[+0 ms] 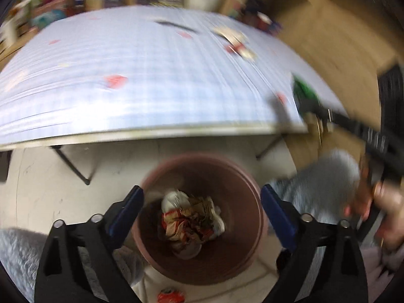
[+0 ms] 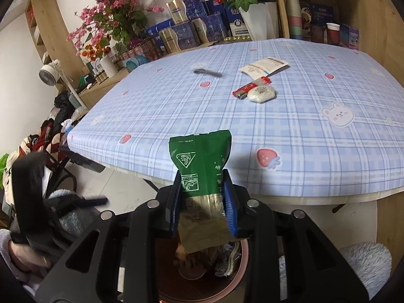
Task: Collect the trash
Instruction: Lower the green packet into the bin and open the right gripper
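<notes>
Right hand-held gripper (image 2: pixel 203 202) clamps an upright green packet (image 2: pixel 202 161) directly over the brown bin (image 2: pixel 242 272) at lower frame; left hand-held gripper (image 1: pixel 202 217) gapes empty above the same bin (image 1: pixel 255 202), wrappers (image 2: pixel 255 92) waiting on the worktop (image 2: pixel 303 136).

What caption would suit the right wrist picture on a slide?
Right gripper clamps a green wrapper above the pink bin, litter left on the checked tablecloth.

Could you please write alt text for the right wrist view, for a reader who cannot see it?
The right gripper is shut on a green and gold packet above a brown bin on the floor. Beyond it, a blue plaid table holds a white wrapper, a red wrapper and a white pouch.
</notes>
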